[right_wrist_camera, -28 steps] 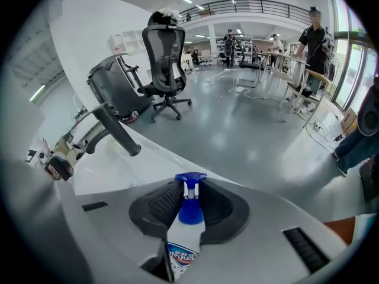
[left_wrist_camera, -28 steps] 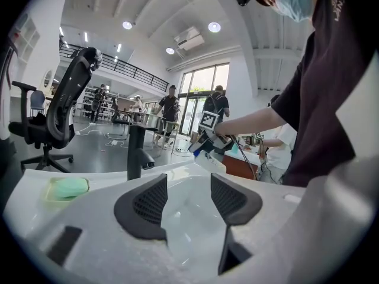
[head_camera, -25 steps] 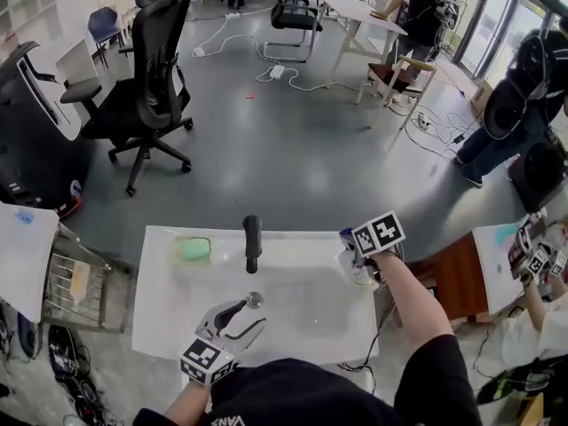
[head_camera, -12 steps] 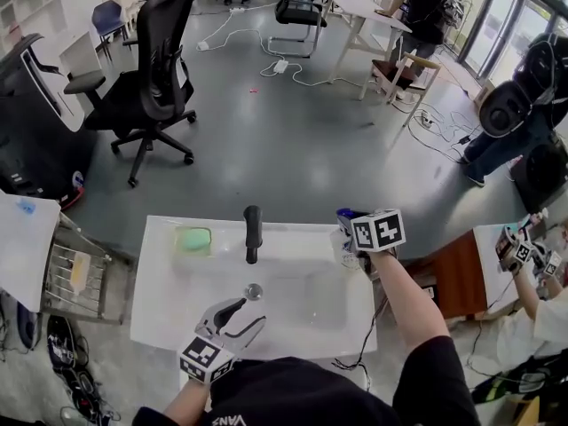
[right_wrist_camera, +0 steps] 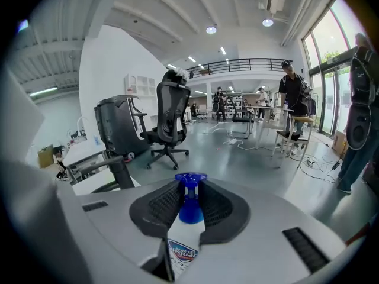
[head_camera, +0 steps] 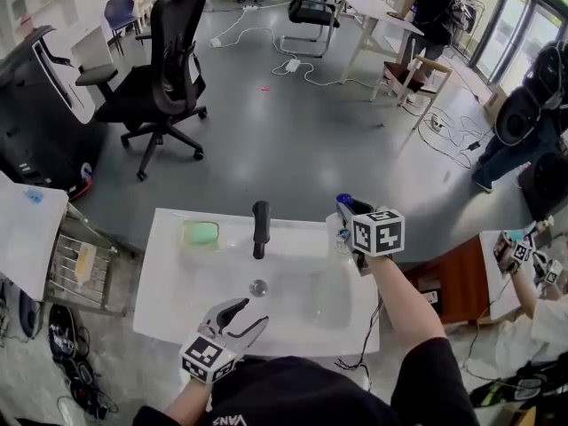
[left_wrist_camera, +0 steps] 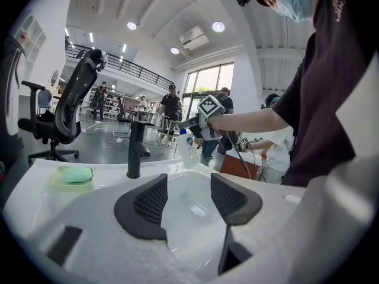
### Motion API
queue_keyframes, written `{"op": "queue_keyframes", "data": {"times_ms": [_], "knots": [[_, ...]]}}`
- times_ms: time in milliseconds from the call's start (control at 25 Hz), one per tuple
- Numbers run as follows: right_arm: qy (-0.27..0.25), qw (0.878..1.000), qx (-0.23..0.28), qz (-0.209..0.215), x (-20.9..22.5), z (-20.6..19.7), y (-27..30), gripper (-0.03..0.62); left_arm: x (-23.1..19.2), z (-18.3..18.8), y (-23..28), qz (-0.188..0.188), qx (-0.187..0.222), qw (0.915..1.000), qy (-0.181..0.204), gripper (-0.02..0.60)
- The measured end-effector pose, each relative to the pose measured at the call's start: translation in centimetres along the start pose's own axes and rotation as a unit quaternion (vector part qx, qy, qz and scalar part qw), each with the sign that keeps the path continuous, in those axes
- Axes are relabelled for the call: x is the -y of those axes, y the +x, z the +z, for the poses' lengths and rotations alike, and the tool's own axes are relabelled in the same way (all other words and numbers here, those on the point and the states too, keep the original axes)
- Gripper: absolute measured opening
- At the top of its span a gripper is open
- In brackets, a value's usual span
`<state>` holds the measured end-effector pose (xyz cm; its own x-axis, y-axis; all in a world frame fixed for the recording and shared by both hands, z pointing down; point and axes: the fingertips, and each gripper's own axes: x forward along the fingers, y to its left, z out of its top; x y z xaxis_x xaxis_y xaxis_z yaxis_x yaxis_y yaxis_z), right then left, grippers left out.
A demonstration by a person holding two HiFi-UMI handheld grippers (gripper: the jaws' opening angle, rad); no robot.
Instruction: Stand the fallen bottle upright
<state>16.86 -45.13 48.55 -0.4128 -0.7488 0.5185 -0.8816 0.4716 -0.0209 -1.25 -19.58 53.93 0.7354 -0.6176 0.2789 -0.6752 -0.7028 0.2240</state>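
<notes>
The soap bottle point(right_wrist_camera: 190, 210) sits in the right gripper point(head_camera: 355, 224), whose jaws are drawn narrow and pressed against it on both sides. The grip is high on the bottle. Its blue pump head pokes out just past the jaw tips, and the labelled clear body runs back between the jaws toward the person's hand. From the left gripper view the bottle looks close to upright with a slight lean. It hangs at the far right corner of the sink point(head_camera: 177, 309), and I can't tell whether its base touches the rim there.

The left gripper point(head_camera: 247, 316) hovers low over the near edge of the sink, well apart from the right gripper and nearer to the person. Its jaws stand wide, with only the white basin showing between them. The drain point(head_camera: 258, 287) lies just ahead of its tips. Further ahead of it, and to the left of the right gripper, the black faucet point(head_camera: 259, 229) stands on the back ledge. A green bar of soap point(head_camera: 201, 233) rests on that ledge too, ahead of the left gripper and off to its left.

Beyond both grippers is grey floor, where a black office chair point(head_camera: 164, 51) stands far ahead and to the left.
</notes>
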Motion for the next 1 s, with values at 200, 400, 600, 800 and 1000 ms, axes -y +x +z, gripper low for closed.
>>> {"op": "queue_keyframes", "data": {"times_ms": [200, 400, 600, 800, 1000], "knots": [[0.005, 0.998, 0.059, 0.010, -1.5, 1.7, 0.1, 0.075, 0.0, -0.4, -0.2, 0.003, 0.001, 1.0000, -0.001, 0.236], [0.017, 0.993, 0.117, 0.011, -3.0, 3.3, 0.3, 0.075, 0.0, -0.5, -0.6, 0.002, 0.000, 1.0000, 0.000, 0.236], [0.023, 0.986, 0.162, 0.013, -4.3, 3.9, 1.0, 0.075, -0.2, -1.1, -0.8, 0.004, -0.002, 1.0000, -0.006, 0.236], [0.017, 0.983, 0.181, 0.024, -5.8, 3.7, 2.4, 0.075, -0.9, -1.3, -1.1, 0.008, -0.004, 0.9999, -0.010, 0.236], [0.004, 0.980, 0.196, 0.026, -6.7, 3.5, 3.1, 0.075, -1.6, -1.1, -1.3, 0.012, -0.006, 0.9999, -0.011, 0.236]]}}
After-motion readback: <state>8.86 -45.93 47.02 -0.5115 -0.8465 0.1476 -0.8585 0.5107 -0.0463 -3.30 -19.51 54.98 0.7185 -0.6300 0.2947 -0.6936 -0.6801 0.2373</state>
